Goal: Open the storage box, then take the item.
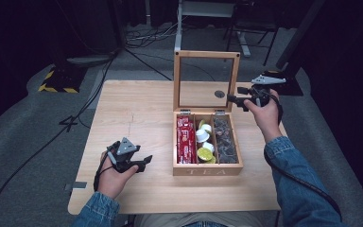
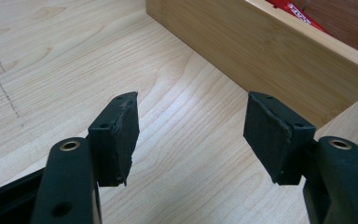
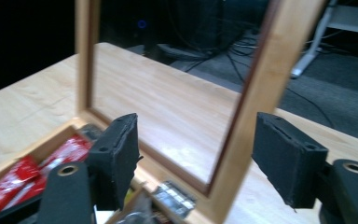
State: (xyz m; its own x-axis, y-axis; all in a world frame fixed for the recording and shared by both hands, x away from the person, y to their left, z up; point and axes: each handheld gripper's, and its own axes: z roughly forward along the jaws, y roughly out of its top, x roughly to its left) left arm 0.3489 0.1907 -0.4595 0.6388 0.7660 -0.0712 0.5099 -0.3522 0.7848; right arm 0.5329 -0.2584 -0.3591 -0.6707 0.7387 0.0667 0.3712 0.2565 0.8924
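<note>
Standing upright on its hinges, the glass-paned lid (image 1: pixel 207 81) of the wooden tea box (image 1: pixel 207 169) is open, and the box sits on the pale wooden bench (image 1: pixel 137 109), right of the middle. Three compartments run front to back: the left one holds red packets (image 1: pixel 185 139), the middle one white and yellow-green capsules (image 1: pixel 204 141), the right one dark packets (image 1: pixel 224 139). The front wall carries the word TEA.

The right tool (image 1: pixel 232 100) is held at the lid's right edge, level with the lower part of the frame. In the right gripper view its jaws stand apart on either side of the frame's wooden side rail (image 3: pixel 256 102); the pads do not press on the wood, and a gap shows on both sides. The red packets (image 3: pixel 32 175) and a metal hinge (image 3: pixel 175 198) lie below.

The left tool (image 1: pixel 145 161) rests low over the bench, near the box's front left corner but apart from it. In the left gripper view its jaws are wide apart with nothing but bare bench between them, and the box's side wall (image 2: pixel 261 51) rises just beyond the pads.

Both forearms wear denim sleeves (image 1: pixel 290 175), and a cable (image 1: pixel 307 184) trails from the right hand down along the arm. Beyond the bench, grey floor and loose cables (image 1: pixel 146 40) show.
</note>
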